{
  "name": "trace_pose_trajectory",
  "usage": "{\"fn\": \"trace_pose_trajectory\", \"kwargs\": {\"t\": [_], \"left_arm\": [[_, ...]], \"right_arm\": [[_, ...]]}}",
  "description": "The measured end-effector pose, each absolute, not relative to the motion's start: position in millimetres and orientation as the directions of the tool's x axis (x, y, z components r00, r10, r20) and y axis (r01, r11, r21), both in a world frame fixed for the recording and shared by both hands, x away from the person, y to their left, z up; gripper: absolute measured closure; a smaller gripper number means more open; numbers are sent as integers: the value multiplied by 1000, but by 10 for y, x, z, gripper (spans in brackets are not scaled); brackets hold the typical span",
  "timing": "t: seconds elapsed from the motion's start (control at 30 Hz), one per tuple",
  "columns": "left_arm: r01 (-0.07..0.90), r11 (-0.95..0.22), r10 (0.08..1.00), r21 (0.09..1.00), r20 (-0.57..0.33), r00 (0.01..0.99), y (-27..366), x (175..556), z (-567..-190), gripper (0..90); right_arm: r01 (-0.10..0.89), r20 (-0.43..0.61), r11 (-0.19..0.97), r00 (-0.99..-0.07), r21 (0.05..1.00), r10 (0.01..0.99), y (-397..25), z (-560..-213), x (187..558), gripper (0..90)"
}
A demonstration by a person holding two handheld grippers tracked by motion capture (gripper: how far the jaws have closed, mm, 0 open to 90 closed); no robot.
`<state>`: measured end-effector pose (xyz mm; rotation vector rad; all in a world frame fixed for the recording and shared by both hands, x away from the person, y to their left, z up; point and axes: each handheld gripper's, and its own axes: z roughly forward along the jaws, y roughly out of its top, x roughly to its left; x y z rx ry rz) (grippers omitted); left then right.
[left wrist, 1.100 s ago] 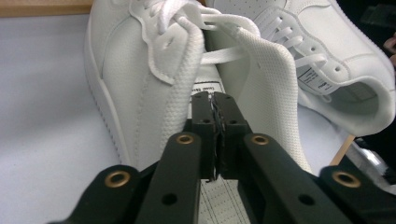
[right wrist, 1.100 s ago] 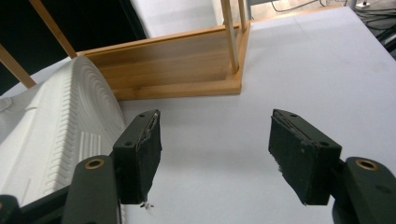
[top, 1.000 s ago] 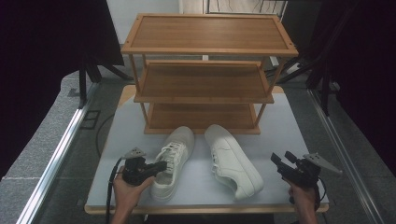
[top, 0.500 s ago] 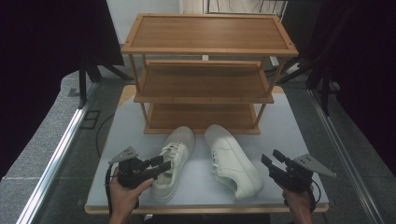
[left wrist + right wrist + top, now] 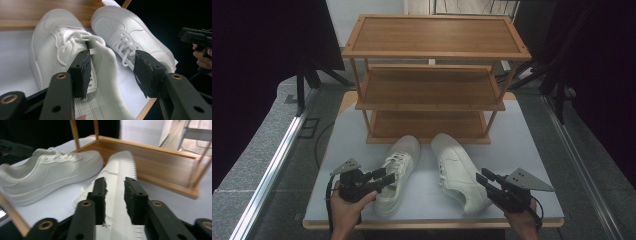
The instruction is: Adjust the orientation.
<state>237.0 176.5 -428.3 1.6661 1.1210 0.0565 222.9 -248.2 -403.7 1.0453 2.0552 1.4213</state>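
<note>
On the pale tabletop (image 5: 522,145), seen from the high view, a three-tier wooden shoe rack (image 5: 432,75) stands at the far side with two white sneakers lying just in front of its lowest shelf. The left sneaker (image 5: 398,172) and the right sneaker (image 5: 459,170) lie side by side, toes toward the rack and heels toward the person. The left claw (image 5: 382,179), held in the left hand (image 5: 349,207), reaches the heel opening of the left sneaker. The right claw (image 5: 486,179), held in the right hand (image 5: 524,220), sits just beside the heel of the right sneaker.

Along the left gripper view, the left claw (image 5: 111,71) is spread wide, its two jaws set on either side of the left sneaker's (image 5: 56,50) padded heel collar without pressing it. The right sneaker (image 5: 130,35) lies just beyond, and the right hand (image 5: 203,56) shows at the far edge.

Along the right gripper view, the right claw (image 5: 115,200) stands partly spread, its jaws on either side of the right sneaker's (image 5: 120,170) rim; whether they touch it is unclear. The left sneaker (image 5: 50,175) lies alongside, before the rack's bottom shelf (image 5: 155,162).
</note>
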Motion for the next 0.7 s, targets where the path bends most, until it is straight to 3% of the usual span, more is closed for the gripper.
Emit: {"fn": "trace_pose_trajectory", "kwargs": {"t": [0.3,0.7], "left_arm": [[649,2,684,761,-474,554,1730,2341,-4302,470],[666,0,692,746,-481,538,1748,2367,-4341,469]], "right_arm": [[339,30,305,-710,890,703,-2214,-4107,2204,858],[374,27,399,-757,837,653,-2013,-4314,2218,868]]}}
